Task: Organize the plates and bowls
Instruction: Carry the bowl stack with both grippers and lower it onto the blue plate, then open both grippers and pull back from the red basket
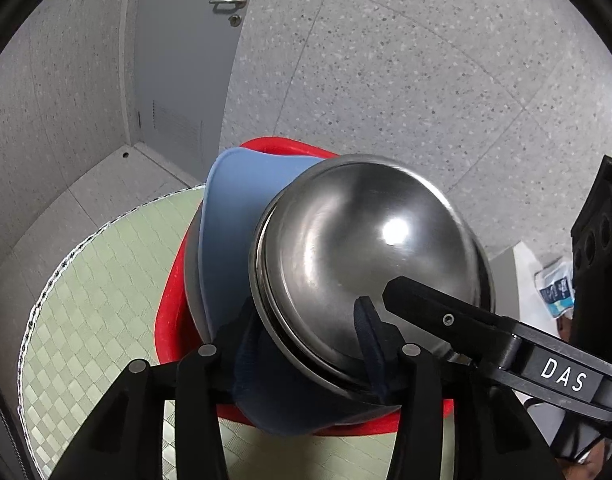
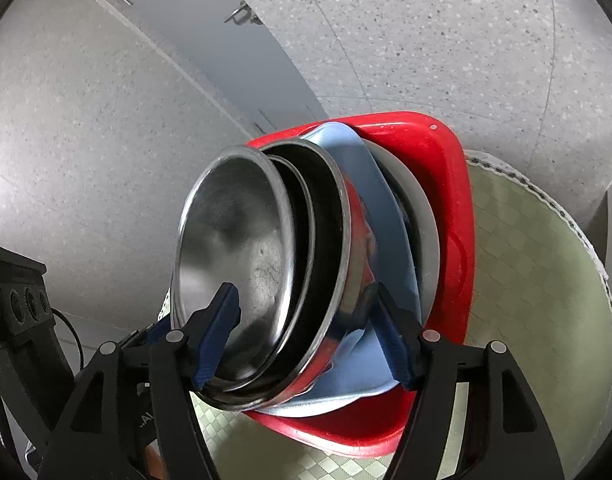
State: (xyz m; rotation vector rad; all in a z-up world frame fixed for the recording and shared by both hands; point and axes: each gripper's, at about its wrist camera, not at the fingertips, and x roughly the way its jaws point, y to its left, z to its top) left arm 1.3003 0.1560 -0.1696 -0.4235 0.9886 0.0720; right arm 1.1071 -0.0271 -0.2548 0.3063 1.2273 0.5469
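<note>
A red plate (image 1: 170, 312) carries a grey plate, a soft blue bowl (image 1: 234, 216) and nested steel bowls (image 1: 366, 248), all stacked and tilted above a round table. My left gripper (image 1: 306, 328) is shut on the stack's near edge, one finger against the blue bowl, the other inside the top steel bowl. In the right wrist view the same stack shows the steel bowls (image 2: 234, 248), blue bowl (image 2: 370, 200) and red plate (image 2: 446, 208). My right gripper (image 2: 302, 320) is shut on the steel bowls' rims. Its other finger (image 1: 434, 304) shows in the left view.
A round table with a pale green checked cloth (image 1: 98, 280) lies under the stack; it also shows in the right view (image 2: 538, 300). The speckled floor (image 1: 426, 80) and a grey door (image 1: 178, 60) lie beyond. A blue and white packet (image 1: 554, 288) sits at right.
</note>
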